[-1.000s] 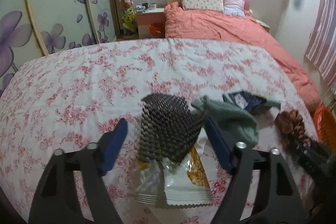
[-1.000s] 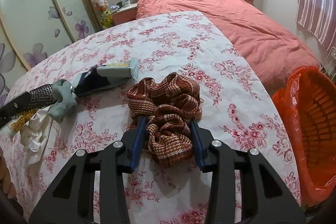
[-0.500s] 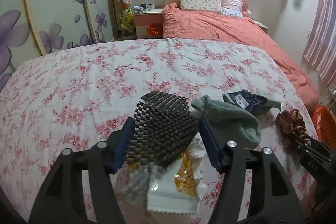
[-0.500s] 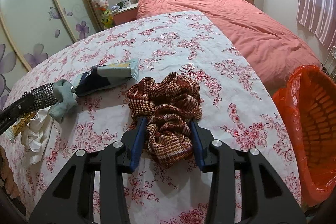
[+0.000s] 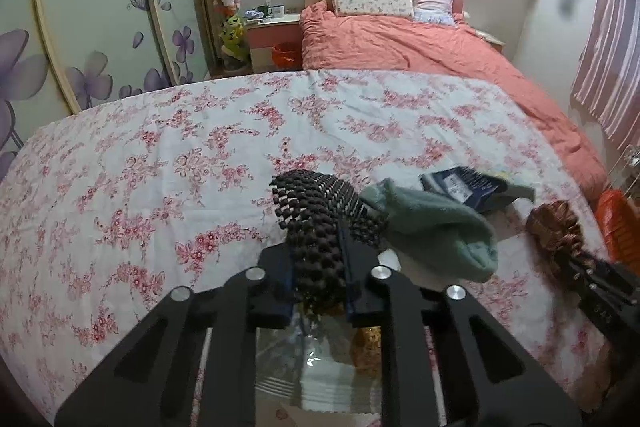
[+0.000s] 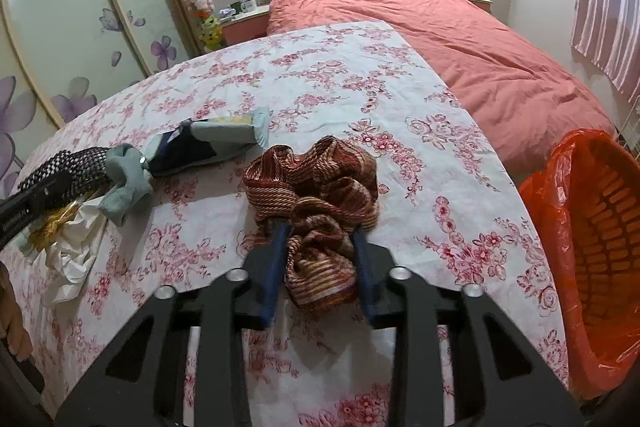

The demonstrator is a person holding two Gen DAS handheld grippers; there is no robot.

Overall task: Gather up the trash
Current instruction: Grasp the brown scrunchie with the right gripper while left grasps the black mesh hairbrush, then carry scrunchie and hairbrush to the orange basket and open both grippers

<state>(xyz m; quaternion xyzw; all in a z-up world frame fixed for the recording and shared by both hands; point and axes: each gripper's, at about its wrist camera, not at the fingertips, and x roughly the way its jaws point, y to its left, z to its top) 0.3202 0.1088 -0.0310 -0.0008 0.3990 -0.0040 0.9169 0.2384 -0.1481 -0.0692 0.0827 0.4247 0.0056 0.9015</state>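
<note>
Left claw (image 5: 316, 267) had just closed, pinching soft black mesh (image 5: 316, 223); right claw (image 6: 318, 259) squeezing limp, light striped cloth (image 6: 316, 187) mid-bunch.

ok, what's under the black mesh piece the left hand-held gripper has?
Under the black mesh piece, clamped in the left hand-held gripper: a clear plastic wrapper and yellow-gold packet. Anything further beneath is covered.
</note>
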